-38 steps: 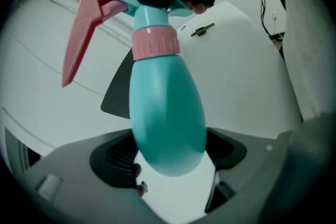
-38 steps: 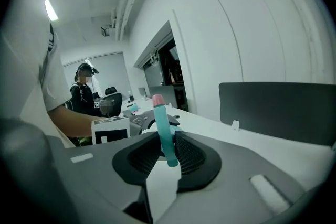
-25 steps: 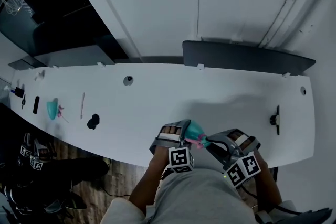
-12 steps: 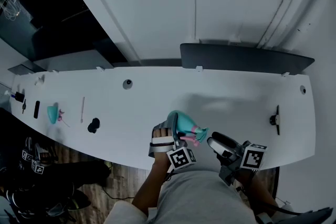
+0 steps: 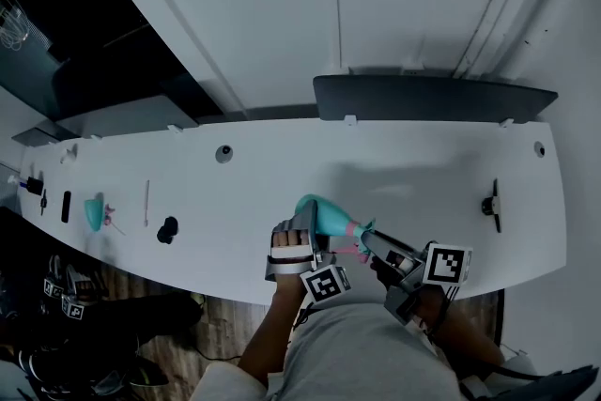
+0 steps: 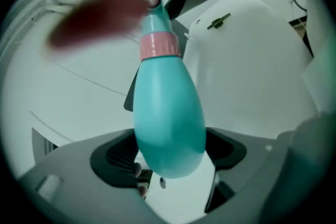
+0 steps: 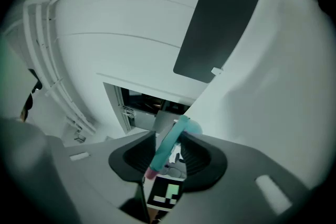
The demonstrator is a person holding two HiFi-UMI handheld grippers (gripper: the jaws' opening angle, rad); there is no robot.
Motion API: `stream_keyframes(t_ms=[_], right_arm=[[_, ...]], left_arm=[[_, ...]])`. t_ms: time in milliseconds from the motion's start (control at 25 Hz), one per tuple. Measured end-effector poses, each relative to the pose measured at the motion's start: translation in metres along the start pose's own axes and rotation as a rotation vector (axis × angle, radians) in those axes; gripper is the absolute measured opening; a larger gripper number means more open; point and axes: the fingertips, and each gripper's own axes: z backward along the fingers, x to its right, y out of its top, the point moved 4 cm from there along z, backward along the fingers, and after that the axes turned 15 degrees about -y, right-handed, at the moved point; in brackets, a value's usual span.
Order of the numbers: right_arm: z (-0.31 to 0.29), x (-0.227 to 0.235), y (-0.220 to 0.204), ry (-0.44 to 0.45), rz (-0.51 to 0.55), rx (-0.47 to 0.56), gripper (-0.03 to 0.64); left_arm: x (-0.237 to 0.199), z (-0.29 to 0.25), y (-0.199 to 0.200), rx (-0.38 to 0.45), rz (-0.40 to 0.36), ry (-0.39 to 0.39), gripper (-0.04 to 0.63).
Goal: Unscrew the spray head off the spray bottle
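Observation:
My left gripper (image 5: 308,228) is shut on the fat lower body of the teal spray bottle (image 5: 326,215), which it holds over the white table's (image 5: 423,183) front edge. In the left gripper view the bottle (image 6: 168,113) rises from between the jaws to a pink collar (image 6: 159,45); the spray head (image 6: 105,13) above it is a pink blur. My right gripper (image 5: 372,242) reaches in from the right, its jaws on either side of the teal spray head (image 7: 170,145). These jaws have just been closing, and a gap still shows beside the head.
At the table's left lie another teal piece (image 5: 94,211), a white stick (image 5: 146,197) and a black knob (image 5: 167,228). A black clamp-like part (image 5: 490,205) sits at the right. A dark panel (image 5: 432,99) runs along the back.
The left gripper tipped the bottle up and carried it away from the body. The right gripper let go of the spray head, rolled over, and came back around it.

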Motion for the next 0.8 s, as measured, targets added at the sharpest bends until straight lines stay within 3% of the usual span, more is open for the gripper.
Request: stream_keyframes(t_ms=[120, 240, 320, 400, 480, 560, 640, 800], right_arm=[[0.004, 0.008, 0.012, -0.034, 0.189, -0.014, 0.092], [0.008, 0.004, 0.018, -0.095, 0.559, -0.02, 0.067], [0.01, -0.003, 0.015, -0.159, 0.911, -0.025, 0.066], [0.011, -0.011, 0.005, -0.202, 1.328, -0.029, 0.066], [0.011, -0.015, -0.011, -0.198, 1.767, -0.033, 0.064], [0.012, -0.014, -0.023, -0.177, 2.069, -0.045, 0.064], [0.012, -0.013, -0.026, -0.163, 2.158, -0.055, 0.063], [0.01, -0.015, -0.022, -0.178, 2.136, -0.059, 0.064]], left_arm=[[-0.002, 0.004, 0.004, 0.04, -0.029, -0.005, 0.388], [0.001, 0.006, 0.009, 0.073, -0.032, -0.033, 0.385], [0.007, 0.005, 0.012, 0.095, -0.019, -0.07, 0.385], [0.013, 0.004, 0.013, 0.118, -0.001, -0.102, 0.385], [0.019, 0.003, 0.014, 0.13, 0.01, -0.12, 0.385], [0.024, 0.003, 0.013, 0.134, 0.009, -0.124, 0.383], [0.025, 0.003, 0.012, 0.134, 0.015, -0.121, 0.383], [0.023, 0.0, 0.012, 0.126, 0.03, -0.114, 0.383]])
